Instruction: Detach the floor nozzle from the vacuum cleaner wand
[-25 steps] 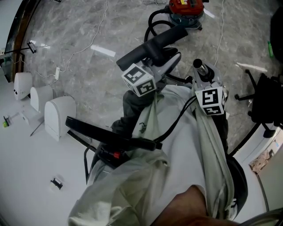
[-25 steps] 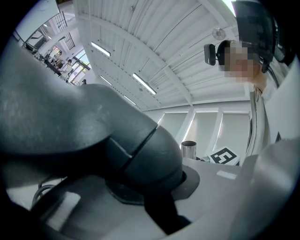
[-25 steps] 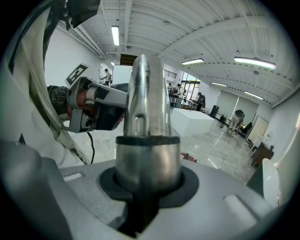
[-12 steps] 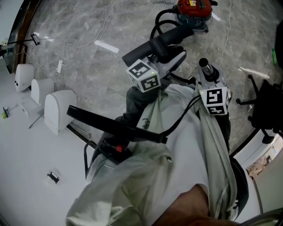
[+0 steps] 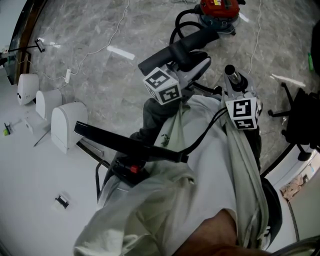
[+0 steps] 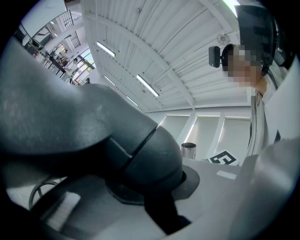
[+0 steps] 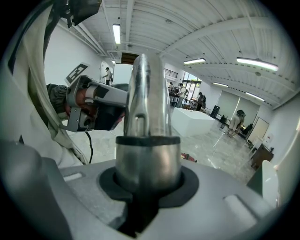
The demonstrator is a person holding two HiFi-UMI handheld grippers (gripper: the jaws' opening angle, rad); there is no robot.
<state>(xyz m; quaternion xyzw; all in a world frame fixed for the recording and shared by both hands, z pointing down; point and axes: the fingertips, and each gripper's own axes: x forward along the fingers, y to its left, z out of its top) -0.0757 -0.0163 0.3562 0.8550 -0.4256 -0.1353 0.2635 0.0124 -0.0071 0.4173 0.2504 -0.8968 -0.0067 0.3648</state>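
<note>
two claws, both gripping. left claw (image 5: pixel 191 61) (image 6: pixel 154 197) is clamping on one dark grey handle (image 5: pixel 165 56) (image 6: pixel 93 131), which is lying roughly level and filling most of the left gripper view. right claw (image 5: pixel 235 89) (image 7: pixel 147 187) is clamping on one shiny metal wand (image 5: pixel 231 75) (image 7: pixel 146 117), which is sitting in the groove between the jaws. the wand's tip is sticking out past the claw over the floor (image 5: pixel 100 30).

one black floor nozzle (image 5: pixel 120 141) is showing low down, left of the person's pale shirt (image 5: pixel 200 165). it's lying well apart from both claws, near the edge of the white surface (image 5: pixel 25 190), with one red button (image 5: pixel 133 169) on its neck. can't tell whether it's joining the wand, since the shirt is covering that stretch.

one red vacuum cleaner (image 5: pixel 218 7) is sitting on the marble floor at the top, with one black hose (image 5: pixel 176 27) looping from it toward the handle. three white rounded covers (image 5: pixel 69 127) are standing in a row on the surface at left. one black office chair (image 5: pixel 300 120) is standing at right.
</note>
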